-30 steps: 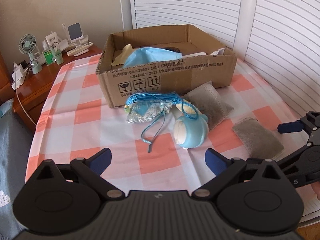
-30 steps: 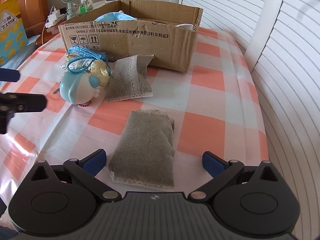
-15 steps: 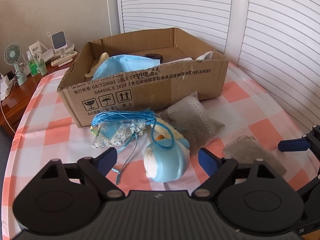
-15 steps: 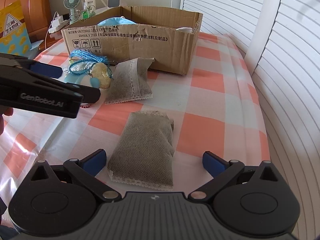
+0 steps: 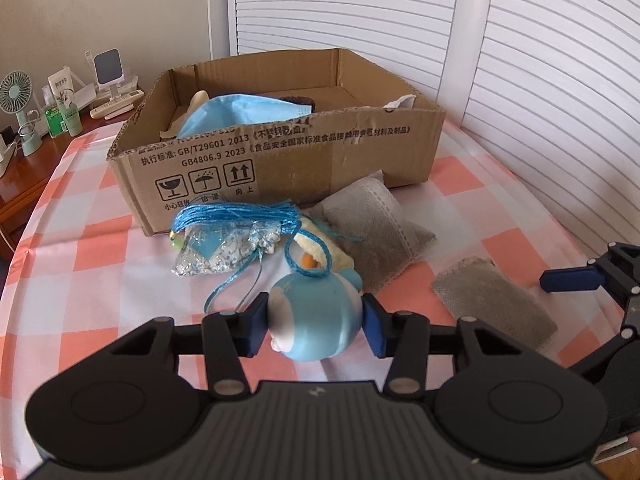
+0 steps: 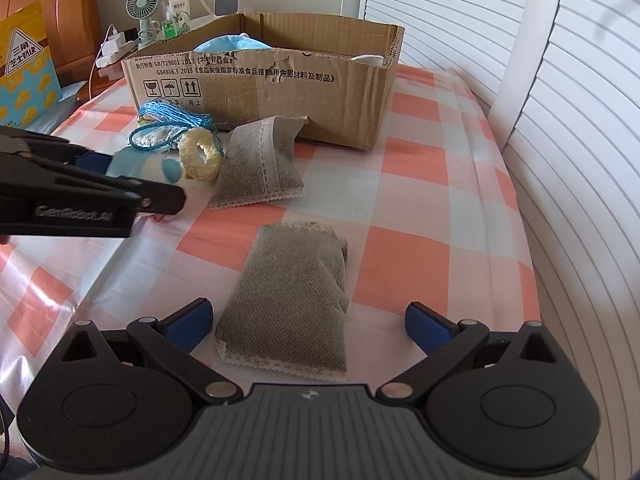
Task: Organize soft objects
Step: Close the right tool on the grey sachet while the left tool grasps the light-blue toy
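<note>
Two tongs are at work. The left tongs [image 5: 314, 322] are closing on the blue plush toy [image 5: 316, 320], which lies on the checked worktop [image 5: 100, 264] just in front of the cardboard box [image 5: 280, 160]; both pads already touch its sides. I think it goes into the box. The right tongs [image 6: 308, 326] stand wide apart over a grey pouch [image 6: 292, 304], not touching it.
</note>
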Demonstrator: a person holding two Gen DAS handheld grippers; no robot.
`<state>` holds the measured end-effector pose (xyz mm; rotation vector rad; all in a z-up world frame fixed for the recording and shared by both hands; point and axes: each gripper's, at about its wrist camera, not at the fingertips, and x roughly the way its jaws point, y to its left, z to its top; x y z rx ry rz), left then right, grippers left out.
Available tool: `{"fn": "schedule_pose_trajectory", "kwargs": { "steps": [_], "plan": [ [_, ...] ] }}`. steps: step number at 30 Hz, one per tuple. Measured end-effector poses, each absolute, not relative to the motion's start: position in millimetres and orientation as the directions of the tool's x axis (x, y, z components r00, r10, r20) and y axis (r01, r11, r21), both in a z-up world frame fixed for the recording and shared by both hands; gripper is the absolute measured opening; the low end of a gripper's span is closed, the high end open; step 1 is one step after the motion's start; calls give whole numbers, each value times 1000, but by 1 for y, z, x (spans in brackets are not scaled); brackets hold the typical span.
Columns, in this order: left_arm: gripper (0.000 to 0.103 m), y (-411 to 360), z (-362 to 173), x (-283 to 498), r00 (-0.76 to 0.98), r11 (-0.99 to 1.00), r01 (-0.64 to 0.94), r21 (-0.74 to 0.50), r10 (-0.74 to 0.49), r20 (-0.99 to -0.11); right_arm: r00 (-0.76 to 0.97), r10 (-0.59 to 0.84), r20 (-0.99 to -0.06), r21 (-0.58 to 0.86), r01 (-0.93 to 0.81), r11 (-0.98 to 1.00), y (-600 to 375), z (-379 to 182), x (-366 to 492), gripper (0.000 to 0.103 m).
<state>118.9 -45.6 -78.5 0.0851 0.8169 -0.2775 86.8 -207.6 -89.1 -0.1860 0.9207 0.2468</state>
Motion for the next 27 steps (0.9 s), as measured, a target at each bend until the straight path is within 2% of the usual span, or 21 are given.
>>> {"fn": "schedule_pose_trajectory", "kwargs": {
  "steps": [8,15,19,21,27],
  "plan": [
    [47,-23,-73,93,610,949,312,-34,-228,-759,590,133,-797,-57,-293,955,-204,-90,84,103],
    [49,0,-77,88,607,964,256,-68,-215,-765,604,153,-782,-74,-335,939,-193,-90,81,103],
    [52,2,-78,88,613,966,249,-70,-213,-761,614,156,-774,-89,-349,933,-186,-88,87,94],
    [59,2,-79,89,614,966,249,-74,-217,-759,613,154,-775,-83,-341,936,-184,-87,91,89],
    [62,1,-81,89,614,965,250,-84,-225,-757,614,136,-777,-92,-325,941,-180,-83,94,72]
  ]
}}
